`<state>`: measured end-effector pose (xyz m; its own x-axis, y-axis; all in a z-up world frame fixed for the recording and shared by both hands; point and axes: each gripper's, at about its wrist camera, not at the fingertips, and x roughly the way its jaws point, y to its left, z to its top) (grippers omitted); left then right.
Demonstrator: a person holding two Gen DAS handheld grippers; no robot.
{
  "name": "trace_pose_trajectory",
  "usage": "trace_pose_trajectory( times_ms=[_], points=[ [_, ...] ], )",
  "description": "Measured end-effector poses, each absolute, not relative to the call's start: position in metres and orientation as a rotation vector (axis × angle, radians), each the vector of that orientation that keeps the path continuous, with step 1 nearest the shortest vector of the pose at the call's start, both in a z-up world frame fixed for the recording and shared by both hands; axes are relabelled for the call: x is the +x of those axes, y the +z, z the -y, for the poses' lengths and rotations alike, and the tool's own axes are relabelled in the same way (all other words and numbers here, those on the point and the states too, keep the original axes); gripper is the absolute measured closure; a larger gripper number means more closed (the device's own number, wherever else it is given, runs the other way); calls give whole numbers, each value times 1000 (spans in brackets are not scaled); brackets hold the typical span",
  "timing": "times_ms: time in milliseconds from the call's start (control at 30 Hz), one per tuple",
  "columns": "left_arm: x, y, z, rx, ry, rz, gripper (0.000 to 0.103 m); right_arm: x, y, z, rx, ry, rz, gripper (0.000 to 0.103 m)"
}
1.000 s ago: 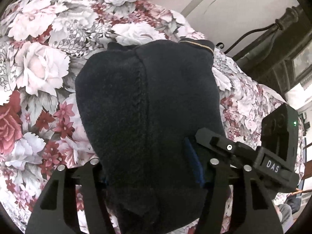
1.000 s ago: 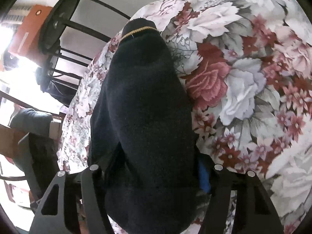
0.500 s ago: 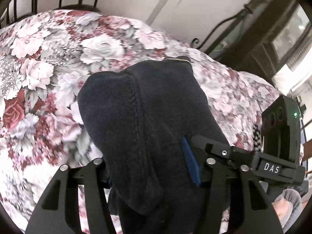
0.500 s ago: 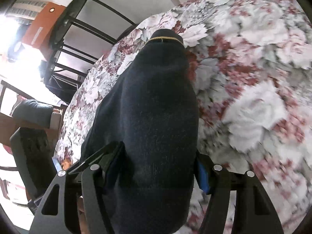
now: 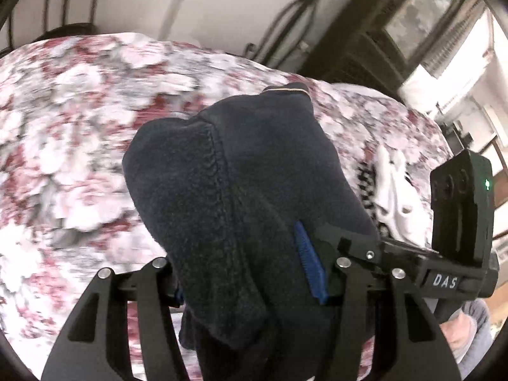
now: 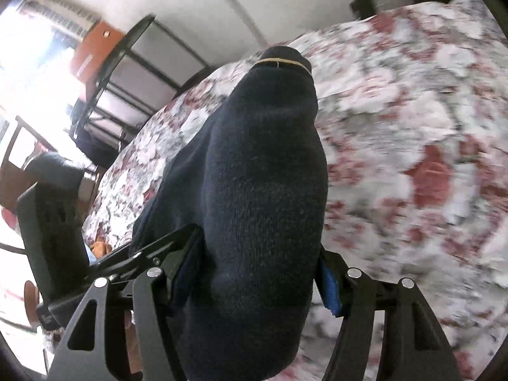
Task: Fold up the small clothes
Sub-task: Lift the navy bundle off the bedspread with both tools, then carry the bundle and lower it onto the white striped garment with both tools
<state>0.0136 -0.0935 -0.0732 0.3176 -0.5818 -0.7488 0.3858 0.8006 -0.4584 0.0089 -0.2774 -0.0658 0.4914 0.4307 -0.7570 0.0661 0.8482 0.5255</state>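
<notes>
Dark sock [image 5: 254, 174] clamped in both left hand-held gripper [image 5: 247, 273] and right hand-held gripper [image 6: 254, 273]; above floral bedspread [image 5: 63, 158].

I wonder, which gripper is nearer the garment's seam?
Left: the seam runs between the left gripper's fingers; the right gripper holds the garment beside it.

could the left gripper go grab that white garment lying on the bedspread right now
Probably not yet: the left gripper is shut on the dark sock, and the right gripper sits between it and the white garment.
</notes>
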Motion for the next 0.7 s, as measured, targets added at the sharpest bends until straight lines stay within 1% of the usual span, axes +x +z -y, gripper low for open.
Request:
trace_pose_trajectory(
  times_ms=[300, 467, 600, 700],
  points=[
    [-2, -20, 240, -61, -825, -1005, 48, -53, -18, 408, 618, 44, -853, 37],
    [-17, 9, 334, 6, -931, -962, 48, -85, 3, 482, 681, -75, -744, 37],
    [-24, 25, 394, 30, -1002, -941, 48, -108, 14, 532, 702, -144, -669, 37],
    [-31, 30, 437, 82, -1043, -916, 48, -121, 11, 569, 746, -177, -630, 37]
  ],
)
